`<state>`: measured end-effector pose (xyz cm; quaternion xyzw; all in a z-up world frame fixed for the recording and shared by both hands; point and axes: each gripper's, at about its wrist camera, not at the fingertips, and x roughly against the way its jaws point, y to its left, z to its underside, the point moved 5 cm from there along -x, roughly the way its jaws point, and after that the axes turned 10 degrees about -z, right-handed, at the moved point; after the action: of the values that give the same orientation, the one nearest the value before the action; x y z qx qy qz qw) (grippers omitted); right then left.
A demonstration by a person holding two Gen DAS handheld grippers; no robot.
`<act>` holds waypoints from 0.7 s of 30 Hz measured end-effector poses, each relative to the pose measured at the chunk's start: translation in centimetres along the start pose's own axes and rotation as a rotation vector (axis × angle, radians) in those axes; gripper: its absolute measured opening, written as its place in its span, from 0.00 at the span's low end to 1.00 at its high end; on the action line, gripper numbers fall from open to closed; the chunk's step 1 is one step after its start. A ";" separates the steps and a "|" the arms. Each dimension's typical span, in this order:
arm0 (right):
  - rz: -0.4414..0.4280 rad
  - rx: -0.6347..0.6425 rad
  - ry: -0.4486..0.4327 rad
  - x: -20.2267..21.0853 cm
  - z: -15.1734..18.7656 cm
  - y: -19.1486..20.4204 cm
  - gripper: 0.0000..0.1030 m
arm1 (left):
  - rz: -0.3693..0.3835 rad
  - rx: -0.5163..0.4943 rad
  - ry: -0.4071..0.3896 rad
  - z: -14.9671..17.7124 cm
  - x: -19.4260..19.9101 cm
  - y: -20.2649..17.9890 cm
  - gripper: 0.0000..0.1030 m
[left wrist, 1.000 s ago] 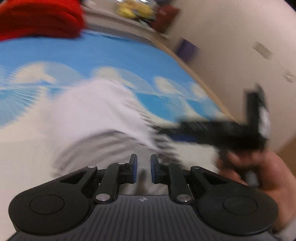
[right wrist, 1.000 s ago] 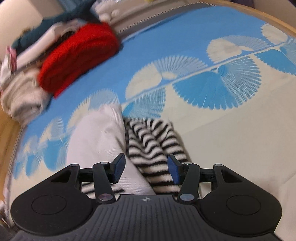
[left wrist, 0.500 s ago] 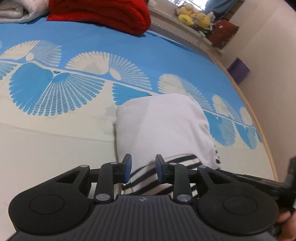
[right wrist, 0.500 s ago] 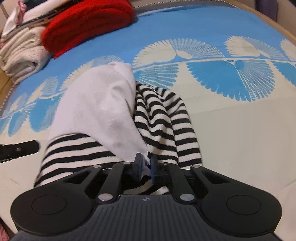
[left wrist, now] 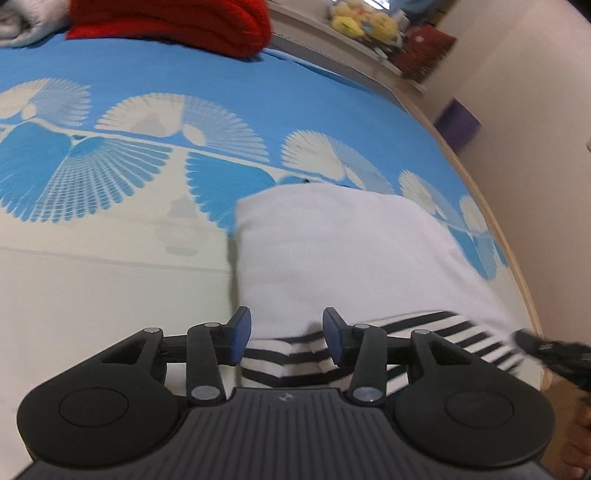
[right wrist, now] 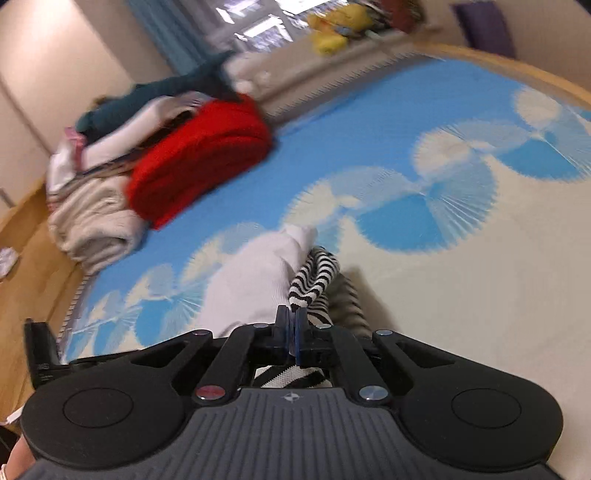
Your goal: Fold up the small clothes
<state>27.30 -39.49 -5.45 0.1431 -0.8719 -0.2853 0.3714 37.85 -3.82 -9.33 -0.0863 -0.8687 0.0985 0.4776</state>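
A small white garment (left wrist: pixel 332 251) with black-and-white striped trim lies on the blue and cream bedcover (left wrist: pixel 110 280). My left gripper (left wrist: pixel 287 334) hovers low over its striped hem (left wrist: pixel 280 358). Its jaws are opening, the hem lies between them, and the pads stand clear of the cloth. My right gripper (right wrist: pixel 291 332) is shut on a striped sleeve (right wrist: pixel 314 273), and the white cloth (right wrist: pixel 258 280) rises in a ridge towards it. The right gripper's tip (left wrist: pixel 546 354) shows blurred at the right edge of the left wrist view.
A folded red knit (right wrist: pixel 199 162) and a stack of pale folded clothes (right wrist: pixel 92 221) sit at the far side of the bed. Yellow plush toys (left wrist: pixel 354 22) sit on a ledge behind. The wooden bed edge (left wrist: pixel 517 266) runs close to the garment's right.
My right gripper went from open over the striped sleeve to shut on it, then rose and pulled the cloth up. My left jaws widened around the striped hem.
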 end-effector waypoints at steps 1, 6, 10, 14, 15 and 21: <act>0.029 -0.024 0.039 -0.8 0.6 -1.1 0.02 | 0.007 -0.015 0.005 0.2 0.0 -0.3 0.46; 0.145 -0.068 0.167 -5.8 2.6 -4.3 0.02 | 0.021 -0.134 0.057 2.2 -1.4 -1.6 0.49; 0.225 0.076 0.242 -7.5 3.2 -3.1 0.03 | -0.065 -0.174 0.117 3.5 -4.8 -0.7 0.68; 0.300 0.191 0.244 -7.6 2.6 -2.0 0.06 | -0.043 -0.136 0.093 2.0 -2.5 -0.6 0.66; 0.282 0.187 0.201 -7.0 1.9 -1.7 0.09 | -0.035 -0.153 0.066 1.7 -1.6 -0.9 0.66; 0.174 0.141 -0.032 -5.7 -1.7 0.1 0.41 | 0.030 -0.413 0.141 5.1 -1.6 -3.1 0.66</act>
<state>32.37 -37.46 -7.67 0.0881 -0.9048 -0.1923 0.3696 34.22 -7.66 -12.55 -0.2017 -0.8337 -0.0809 0.5077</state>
